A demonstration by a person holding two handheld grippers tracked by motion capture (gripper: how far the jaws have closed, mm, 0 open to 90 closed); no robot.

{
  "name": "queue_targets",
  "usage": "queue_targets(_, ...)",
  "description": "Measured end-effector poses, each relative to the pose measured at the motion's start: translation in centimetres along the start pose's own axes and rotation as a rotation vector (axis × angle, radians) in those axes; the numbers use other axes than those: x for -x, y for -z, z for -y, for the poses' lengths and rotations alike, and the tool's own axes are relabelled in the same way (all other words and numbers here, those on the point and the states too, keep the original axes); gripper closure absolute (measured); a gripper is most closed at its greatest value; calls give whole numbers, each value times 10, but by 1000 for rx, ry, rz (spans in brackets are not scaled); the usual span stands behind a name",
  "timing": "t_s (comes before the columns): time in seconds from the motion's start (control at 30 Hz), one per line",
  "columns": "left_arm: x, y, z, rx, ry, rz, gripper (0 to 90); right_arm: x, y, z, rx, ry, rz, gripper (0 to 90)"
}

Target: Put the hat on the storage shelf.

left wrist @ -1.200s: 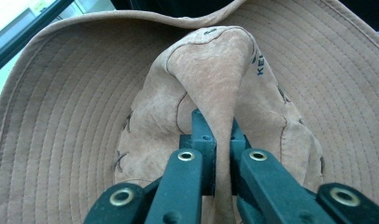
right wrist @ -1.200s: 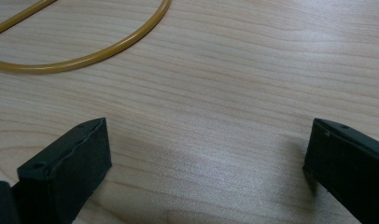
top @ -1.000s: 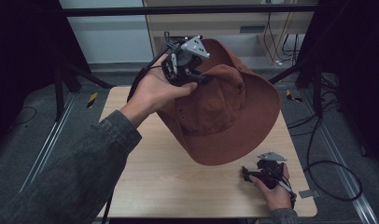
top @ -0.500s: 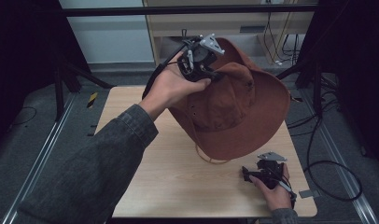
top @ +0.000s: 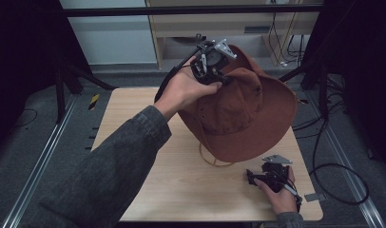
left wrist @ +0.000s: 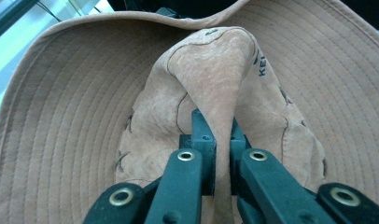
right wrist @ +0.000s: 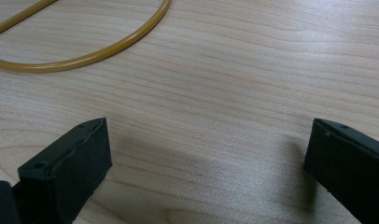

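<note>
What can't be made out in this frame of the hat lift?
- Hat underside: high view, hidden by its own brim.
- Printed lettering: left gripper view, partly folded out of sight.
- Cord: right gripper view, cut off by the top and left edges.
- Right gripper fingers: high view, too small.

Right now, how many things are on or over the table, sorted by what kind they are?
Brown wide-brimmed hat: 1
Yellow chin cord loop hanging from the hat: 1
Black two-jaw gripper: 2, the left gripper pinching the hat's crown, the right gripper open over the light wooden table
Total: 4
</note>
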State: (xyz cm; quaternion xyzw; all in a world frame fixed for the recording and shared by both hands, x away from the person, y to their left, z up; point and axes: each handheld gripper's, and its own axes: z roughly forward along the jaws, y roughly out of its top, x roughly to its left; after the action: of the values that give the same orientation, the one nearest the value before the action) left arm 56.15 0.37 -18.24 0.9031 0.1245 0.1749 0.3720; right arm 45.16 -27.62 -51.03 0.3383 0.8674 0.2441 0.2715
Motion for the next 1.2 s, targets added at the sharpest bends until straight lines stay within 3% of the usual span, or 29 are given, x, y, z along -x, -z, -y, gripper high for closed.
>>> queue_targets(0.03,0,-3,0,-4,0,3,882,2,0,0,1,18,2,6)
queue_targets(0.47,6,-25,-1,-48,-11,21,878,2,0,0,1,14,14,6)
queue_targets(1.2,5,-39,2,-102,15,45,862,2,0,0,1,14,14,6)
